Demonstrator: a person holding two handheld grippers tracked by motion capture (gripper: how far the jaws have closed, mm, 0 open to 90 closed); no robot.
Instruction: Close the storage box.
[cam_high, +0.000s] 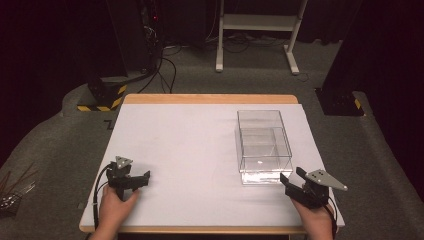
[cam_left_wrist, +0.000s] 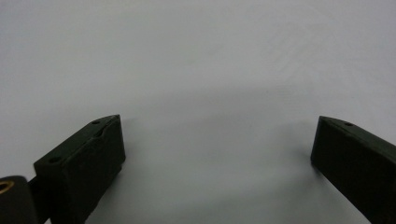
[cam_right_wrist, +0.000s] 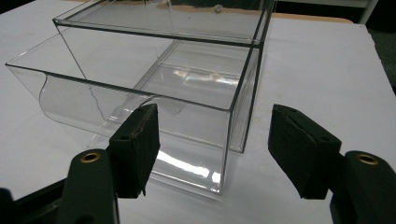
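Two grippers rest near your edge of the white table (cam_high: 190, 150), and the work in hand appears to be the clear plastic drawer box (cam_high: 263, 145), which stands on the right half of the table with its drawer (cam_right_wrist: 116, 105) pulled partly out toward you. To do this step well, bring your right gripper (cam_high: 295, 181) squarely onto the drawer's front wall, keep the jaws level with that wall, and move along the drawer's own line of travel so the light outer shell does not skid or twist on the smooth surface. In the right gripper view the jaws stand wide apart with nothing between them; the left jaw sits just in front of the drawer's curved front lip, and whether it touches the plastic is hard to tell through the transparent wall. Your left gripper (cam_high: 140, 179) lies well apart from the box, jaws also spread wide and empty over bare table (cam_left_wrist: 196, 70); consider using it to steady the shell if the box begins to slide
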